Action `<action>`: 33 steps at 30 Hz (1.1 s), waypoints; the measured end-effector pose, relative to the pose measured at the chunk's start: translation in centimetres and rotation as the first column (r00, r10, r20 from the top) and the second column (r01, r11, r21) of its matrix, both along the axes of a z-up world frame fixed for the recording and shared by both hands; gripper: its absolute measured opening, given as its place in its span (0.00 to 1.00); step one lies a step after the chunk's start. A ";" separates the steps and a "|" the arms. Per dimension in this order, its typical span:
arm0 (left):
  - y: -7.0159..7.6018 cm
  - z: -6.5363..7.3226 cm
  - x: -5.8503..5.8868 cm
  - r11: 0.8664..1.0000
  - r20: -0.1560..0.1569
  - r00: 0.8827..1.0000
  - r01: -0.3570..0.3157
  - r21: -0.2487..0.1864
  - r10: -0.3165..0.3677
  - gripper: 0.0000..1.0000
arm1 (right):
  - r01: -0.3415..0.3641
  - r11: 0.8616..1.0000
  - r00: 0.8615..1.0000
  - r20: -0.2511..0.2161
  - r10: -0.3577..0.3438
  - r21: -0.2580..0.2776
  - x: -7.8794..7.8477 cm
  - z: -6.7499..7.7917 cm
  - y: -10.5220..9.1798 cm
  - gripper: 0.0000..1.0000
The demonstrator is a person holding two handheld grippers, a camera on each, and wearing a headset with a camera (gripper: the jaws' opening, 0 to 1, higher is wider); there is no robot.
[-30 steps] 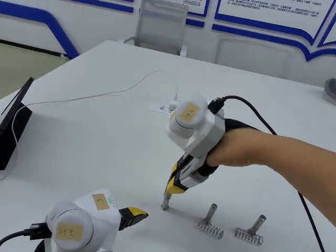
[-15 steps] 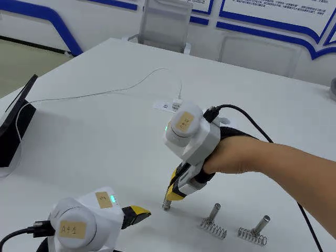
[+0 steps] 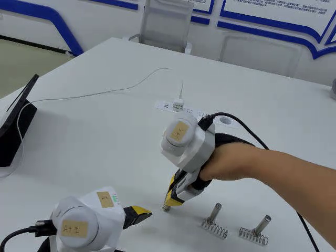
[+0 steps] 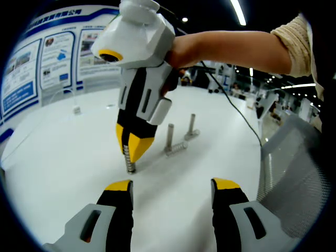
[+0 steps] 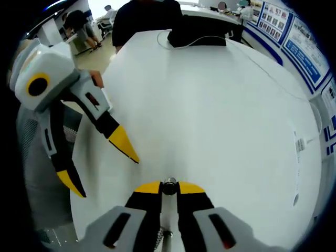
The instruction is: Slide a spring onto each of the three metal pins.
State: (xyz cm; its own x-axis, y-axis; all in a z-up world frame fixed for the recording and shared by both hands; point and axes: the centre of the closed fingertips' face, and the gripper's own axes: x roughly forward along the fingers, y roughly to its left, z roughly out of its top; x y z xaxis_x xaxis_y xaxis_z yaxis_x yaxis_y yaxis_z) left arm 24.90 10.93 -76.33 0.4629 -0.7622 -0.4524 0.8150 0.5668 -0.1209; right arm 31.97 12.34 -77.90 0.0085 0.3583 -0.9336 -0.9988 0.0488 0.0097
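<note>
My right gripper (image 3: 170, 199) points down at the white table (image 3: 94, 142), and its yellow-tipped jaws are closed round the top of the first pin (image 3: 166, 207), which stands upright at the near middle of the table. In the right gripper view the round end of that pin sits pinched between the two tips. In the left gripper view the coils of a spring (image 4: 128, 161) wrap the pin's shaft just under those tips and run down to the table. Whether the jaws also press on the spring I cannot tell. My left gripper (image 3: 137, 213) hangs low at the near left, just beside the first pin but apart from it. Its jaws are spread wide and hold nothing, and they aim toward the pin. To the right stand the second pin (image 3: 214, 211) and the third pin (image 3: 262, 224), both bare and leaning a little. A loose spring (image 3: 214, 228) lies on the table against the second pin's foot, and another spring (image 3: 253, 236) lies against the third's. A thin cable (image 3: 105, 94) trails across the far side of the table.
</note>
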 end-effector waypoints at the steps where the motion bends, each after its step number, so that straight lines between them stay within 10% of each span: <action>1: 0.0 0.0 0.0 1.000 0.000 1.000 -0.001 0.000 0.001 0.61 | 0.002 1.000 1.000 -0.002 -0.002 0.006 0.0 0.1 0.1 0.12; 33: -0.2 0.2 0.1 1.000 0.004 1.000 0.015 0.018 -0.015 0.60 | 0.065 0.994 0.997 0.034 -0.068 0.082 0.0 2.0 -1.9 0.21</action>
State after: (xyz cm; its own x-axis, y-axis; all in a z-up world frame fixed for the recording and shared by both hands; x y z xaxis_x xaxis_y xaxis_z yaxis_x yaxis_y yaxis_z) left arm 25.01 10.78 -76.14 0.4533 -0.7610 -0.4641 0.8241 0.5562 -0.1071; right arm 31.96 10.42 -75.89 0.0683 0.4304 -0.9000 -0.9931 0.1157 -0.0200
